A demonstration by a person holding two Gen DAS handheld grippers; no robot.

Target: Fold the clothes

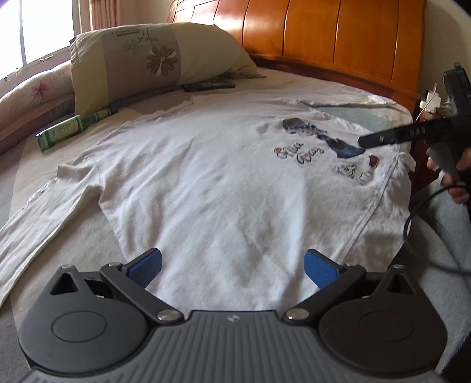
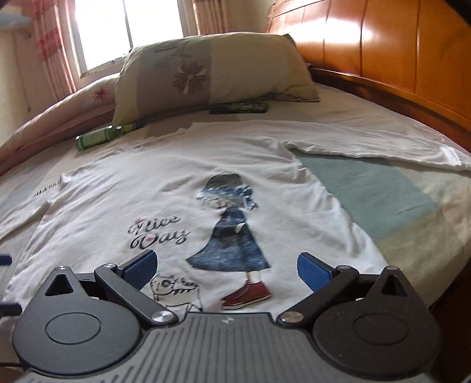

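White shirt (image 2: 182, 206) lies flat, sleeves spread sideways; both grippers' jaws released.

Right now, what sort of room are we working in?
Most likely a bedroom: the white long-sleeved shirt is spread on a bed with a glossy orange-brown wooden headboard, a cream flower-print pillow near it, and a curtained window behind.

Floral pillow (image 2: 212, 67), green bottle (image 2: 109, 136), wooden headboard (image 2: 382, 44), window (image 2: 126, 26).
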